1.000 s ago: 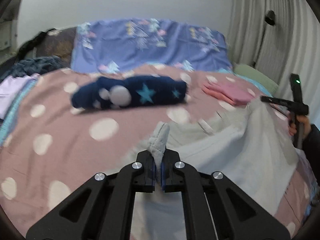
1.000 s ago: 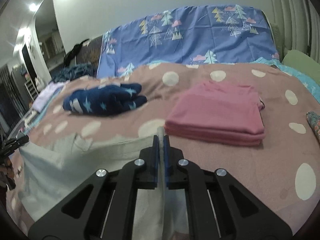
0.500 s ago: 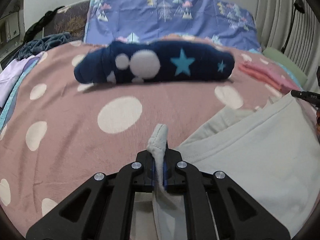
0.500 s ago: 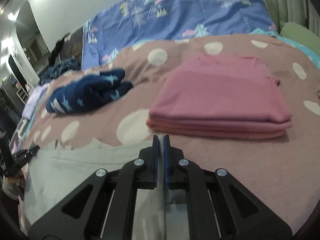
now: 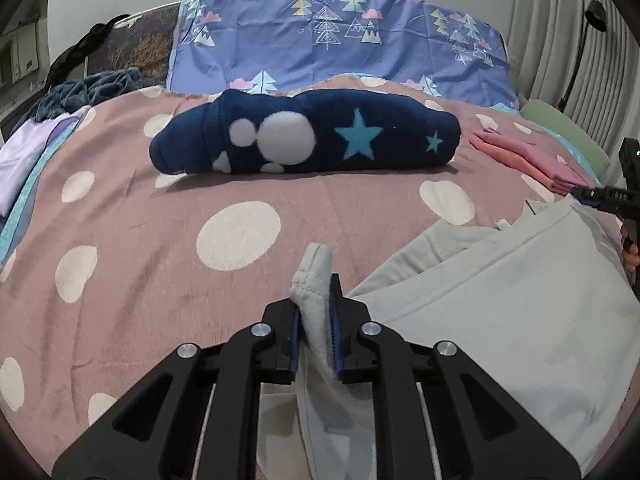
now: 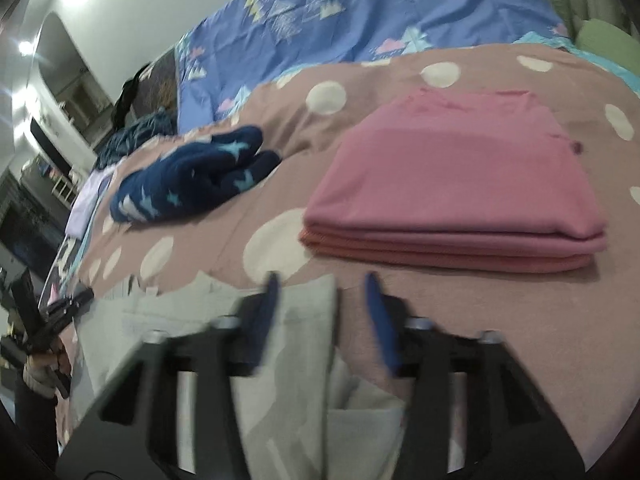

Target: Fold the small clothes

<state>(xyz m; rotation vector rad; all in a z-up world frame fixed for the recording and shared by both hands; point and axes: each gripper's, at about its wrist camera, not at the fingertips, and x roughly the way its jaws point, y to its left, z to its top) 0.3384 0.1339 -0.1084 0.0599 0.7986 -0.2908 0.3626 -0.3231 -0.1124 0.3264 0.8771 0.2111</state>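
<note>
A pale grey garment lies spread on the polka-dot bedspread. My left gripper sits low over the bed; its jaws are opening, and a folded corner of the grey garment still stands upright, pinched between the pads. In the right wrist view, the right gripper is blurred. Its jaws are opening and stand well apart, with the other edge of the grey garment lying loose between them. The right gripper also shows at the left view's right edge.
A folded pink stack lies just beyond the right gripper. A rolled navy star-print garment lies across the bed farther back. Behind it is a blue tree-print sheet. Lilac clothes sit at the left edge, a green pillow at the right.
Both grippers came forward and down to the bed with the grey garment. The right jaws sprang apart and let the cloth edge go. The left jaws widened slightly around the corner.
</note>
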